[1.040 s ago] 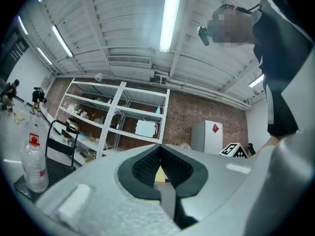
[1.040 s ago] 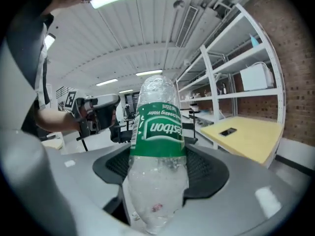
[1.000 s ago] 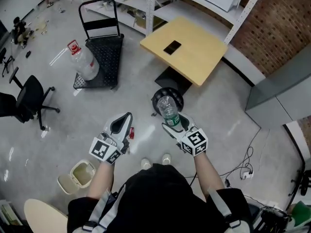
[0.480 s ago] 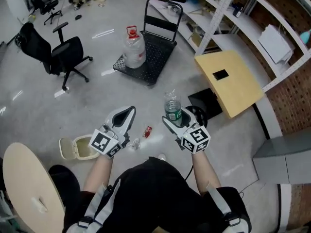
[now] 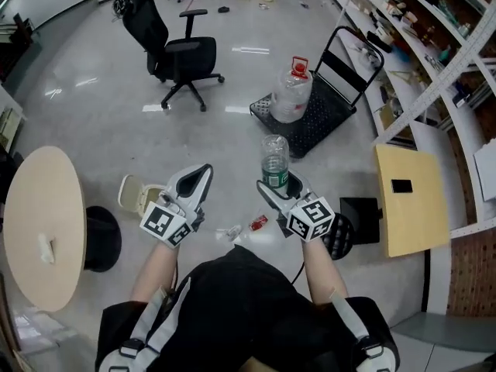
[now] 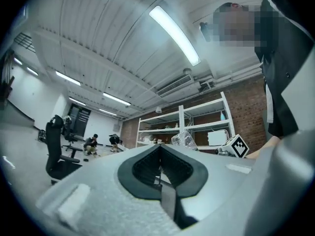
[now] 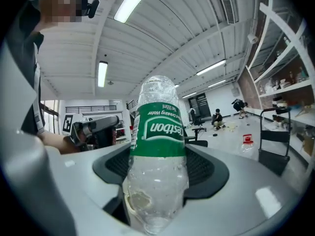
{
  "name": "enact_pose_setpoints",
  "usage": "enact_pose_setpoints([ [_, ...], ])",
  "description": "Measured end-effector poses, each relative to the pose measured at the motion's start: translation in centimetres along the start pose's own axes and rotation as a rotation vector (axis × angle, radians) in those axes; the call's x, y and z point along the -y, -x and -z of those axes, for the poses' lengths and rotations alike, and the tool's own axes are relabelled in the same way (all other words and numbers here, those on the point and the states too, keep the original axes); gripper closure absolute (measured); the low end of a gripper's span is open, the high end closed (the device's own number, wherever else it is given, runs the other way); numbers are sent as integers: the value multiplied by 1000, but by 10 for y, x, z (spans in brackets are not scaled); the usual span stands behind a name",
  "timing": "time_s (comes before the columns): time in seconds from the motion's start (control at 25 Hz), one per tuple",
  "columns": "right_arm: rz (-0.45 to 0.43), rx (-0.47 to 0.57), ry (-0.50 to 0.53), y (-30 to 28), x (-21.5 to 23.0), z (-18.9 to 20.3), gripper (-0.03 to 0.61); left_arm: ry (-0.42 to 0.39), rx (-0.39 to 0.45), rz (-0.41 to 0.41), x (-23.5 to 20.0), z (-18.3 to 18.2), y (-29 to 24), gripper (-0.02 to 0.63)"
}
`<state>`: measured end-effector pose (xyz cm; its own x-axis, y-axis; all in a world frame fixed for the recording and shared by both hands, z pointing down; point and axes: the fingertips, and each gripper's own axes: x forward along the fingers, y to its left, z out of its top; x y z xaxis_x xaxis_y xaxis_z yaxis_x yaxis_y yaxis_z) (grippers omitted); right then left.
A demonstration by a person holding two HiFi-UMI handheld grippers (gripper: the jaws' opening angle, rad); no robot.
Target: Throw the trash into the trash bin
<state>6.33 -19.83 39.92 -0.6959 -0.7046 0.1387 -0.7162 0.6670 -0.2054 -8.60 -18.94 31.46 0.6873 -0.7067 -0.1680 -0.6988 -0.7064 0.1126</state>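
The right gripper [image 5: 276, 192] is clenched on the bottle [image 5: 273, 161], which stands roughly upright across the jaws. The left gripper [image 5: 199, 179] is closed on nothing. The bin [image 5: 133, 195] lies on the floor to the left, just past the left gripper, so the bottle probably has to travel left and down.

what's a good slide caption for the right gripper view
Right gripper clamped on a clear plastic bottle with a green label, under ceiling strip lights.
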Motion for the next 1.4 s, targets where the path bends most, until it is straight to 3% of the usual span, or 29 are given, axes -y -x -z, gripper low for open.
enact_pose_setpoints([
  [0.24, -194, -19, 19, -59, -22, -5, 255, -59, 18, -195, -30, -14, 39, 612],
  [0.4, -339, -57, 14, -81, -39, 11, 255, -66, -7, -380, -48, -3, 82, 612],
  [0.68, -475, -113, 16, -117, -68, 24, 255, -58, -1, -570, -59, -1, 134, 612],
  [0.88, -567, -139, 12, -165, -122, 38, 253, -63, -4, -643, -82, -3, 186, 612],
  [1.08, -623, -151, 54, -216, -183, 37, 253, -90, 2, -700, -132, -13, 241, 612],
  [1.24, -650, -178, 68, -262, -226, 47, 253, -122, -15, -691, -171, -23, 266, 612],
  [1.4, -664, -251, 43, -299, -260, 87, 253, -97, -6, -689, -201, -15, 292, 612],
])
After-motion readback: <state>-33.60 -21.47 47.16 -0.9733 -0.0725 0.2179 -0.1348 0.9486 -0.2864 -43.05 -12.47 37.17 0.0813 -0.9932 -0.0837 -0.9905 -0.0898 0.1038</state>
